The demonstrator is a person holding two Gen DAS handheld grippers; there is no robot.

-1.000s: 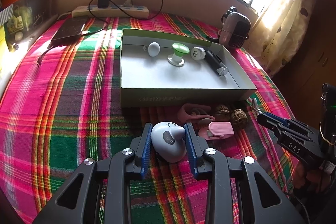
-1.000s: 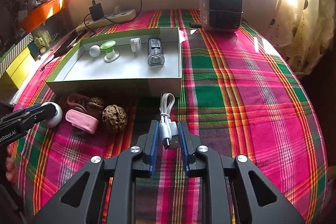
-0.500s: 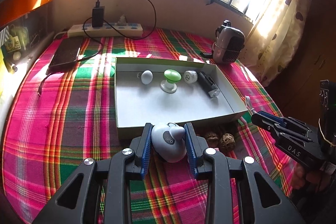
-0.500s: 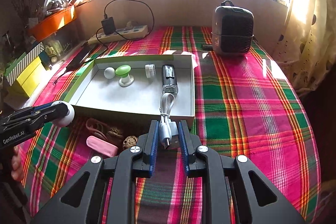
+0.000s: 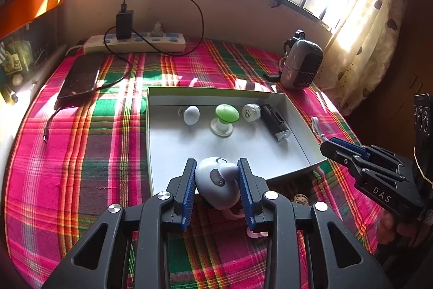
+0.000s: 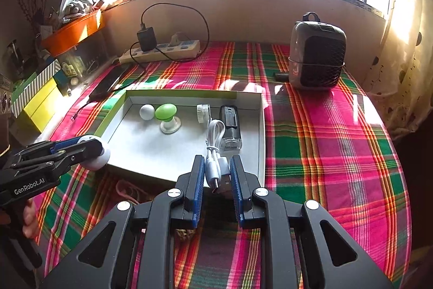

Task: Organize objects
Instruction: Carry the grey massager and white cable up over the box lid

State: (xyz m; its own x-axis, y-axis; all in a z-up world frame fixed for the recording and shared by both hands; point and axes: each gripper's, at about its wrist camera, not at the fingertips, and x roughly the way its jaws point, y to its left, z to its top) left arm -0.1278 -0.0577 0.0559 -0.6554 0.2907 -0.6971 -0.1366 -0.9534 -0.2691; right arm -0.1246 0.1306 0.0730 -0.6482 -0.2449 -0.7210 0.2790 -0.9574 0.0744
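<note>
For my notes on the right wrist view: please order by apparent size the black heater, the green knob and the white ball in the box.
1. black heater, clearly largest.
2. green knob.
3. white ball, smallest; it sits beside the knob, so this comparison is fair.

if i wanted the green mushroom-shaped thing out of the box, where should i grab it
Probably the narrow white stem under the green mushroom-shaped cap, coming from above with fingers either side. It stands upright on a round white base in the shallow grey cardboard box; the domed cap looks smooth and likely to slip. The white egg-shaped object and small white ribbed cylinder flank it.
</note>
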